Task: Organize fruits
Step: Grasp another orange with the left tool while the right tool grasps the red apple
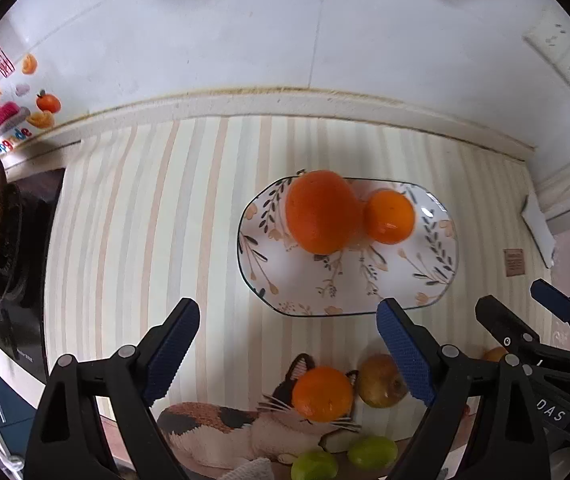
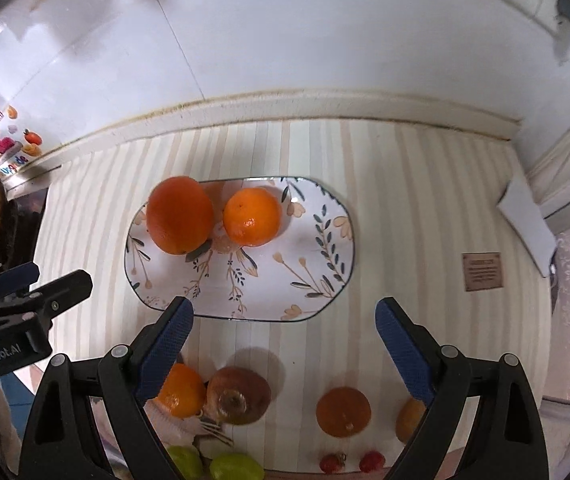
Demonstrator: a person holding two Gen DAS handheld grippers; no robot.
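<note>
Both grippers point steeply down at the striped counter with jaws spread wide and nothing between the blue pads. Left gripper (image 1: pixel 288 354): its pads frame the near rim of the floral plate (image 1: pixel 437 264); below its gap lie an orange (image 1: pixel 322 393) resting on a cat-shaped mat (image 1: pixel 221 428), a brownish apple (image 1: pixel 381 380) just beside that orange, and two green fruits (image 1: pixel 371 452) at the lower edge. Right gripper (image 2: pixel 284 354): seen also at the right edge of the left wrist view, alongside the left one. Its pads frame the plate's (image 2: pixel 325 280) front edge. On the plate, toward its far left side, a large orange (image 2: pixel 180 214) and a smaller orange (image 2: pixel 251 217) sit side by side, touching or nearly so. Loose on the counter nearer the camera: a round orange-brown fruit (image 2: pixel 343 411), another orange fruit (image 2: pixel 409 420) partly hidden by the right finger, and two small red fruits (image 2: pixel 351 462). Far left: a stove (image 1: pixel 1 240) and fruit stickers (image 1: pixel 43 108) on the white wall.
</note>
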